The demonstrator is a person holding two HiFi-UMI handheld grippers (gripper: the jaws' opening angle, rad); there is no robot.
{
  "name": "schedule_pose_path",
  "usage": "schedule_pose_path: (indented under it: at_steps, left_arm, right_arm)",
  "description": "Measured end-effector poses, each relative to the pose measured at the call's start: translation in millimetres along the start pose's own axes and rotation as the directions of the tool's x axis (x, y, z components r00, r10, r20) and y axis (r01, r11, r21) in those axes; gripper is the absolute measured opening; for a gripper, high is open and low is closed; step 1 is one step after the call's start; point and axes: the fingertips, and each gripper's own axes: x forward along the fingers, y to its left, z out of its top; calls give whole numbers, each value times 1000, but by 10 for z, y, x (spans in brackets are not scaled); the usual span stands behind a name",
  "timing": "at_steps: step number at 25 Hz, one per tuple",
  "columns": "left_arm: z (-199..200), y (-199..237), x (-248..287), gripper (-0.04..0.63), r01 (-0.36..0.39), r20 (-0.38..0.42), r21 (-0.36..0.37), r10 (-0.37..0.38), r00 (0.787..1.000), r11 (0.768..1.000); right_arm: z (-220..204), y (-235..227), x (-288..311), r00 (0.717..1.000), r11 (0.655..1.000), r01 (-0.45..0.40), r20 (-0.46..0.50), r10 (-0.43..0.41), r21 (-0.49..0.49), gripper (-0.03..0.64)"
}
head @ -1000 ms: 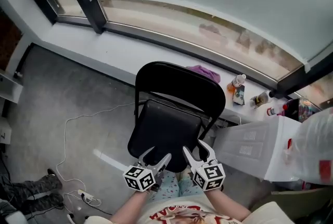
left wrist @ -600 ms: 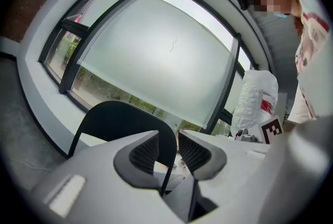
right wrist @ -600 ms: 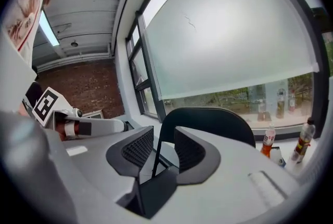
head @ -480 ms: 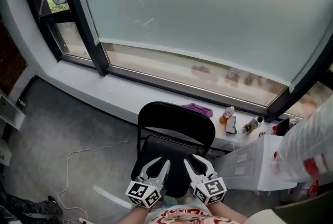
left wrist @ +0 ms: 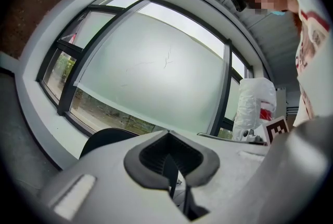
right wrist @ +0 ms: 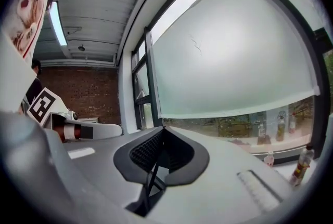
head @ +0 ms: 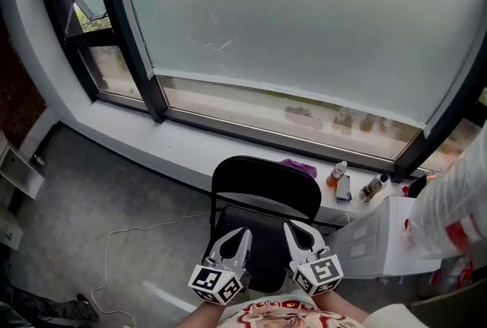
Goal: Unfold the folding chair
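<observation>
Folding chair point(head: 262, 189) looks open already, seat down. We hold the left gripper point(head: 235, 235) and right gripper point(head: 298, 231) over the chair seat's near edge, both with jaws pressed together on nothing. To finish well, we'd push both seat corners evenly, clear of the hinges. Right of the chair's back, a small bottle point(head: 335, 173) holds orange liquid; the dark bottle point(head: 370, 186) is too small to judge.

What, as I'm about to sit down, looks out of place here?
Only a crumpled purple cloth on the white window ledge behind the black folding chair; the chair itself stands unfolded and upright.
</observation>
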Motion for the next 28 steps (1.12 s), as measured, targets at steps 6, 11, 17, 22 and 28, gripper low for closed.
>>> schedule_pose_path:
  at_steps: [6,11,17,22,28]
  left_arm:
    - [46,51,-92,6,-12,37,-89,16,999,996]
    - [92,-3,-305,8,-28,59,-103,34,998,994]
    - [146,-143,-510,6,-47,99,-103,58,993,994]
    - [72,-636,-610,6,-39,106,-89,49,993,995]
    - [-128,-1506,-758,6,-16,104,-48,21,994,999]
  right_arm:
    - [80,208,-38,999,998,-39,14,40,-56,23]
    - [121,332,-126,996,995,-86,5,87,-55,23]
    - [236,443,-291,991,989,-128,30,131,-80,23]
    - [259,485,-783,985,980,-163,32,168,-116,23]
    - [153,387,-1558,986,983,-162,20,165,-91,23]
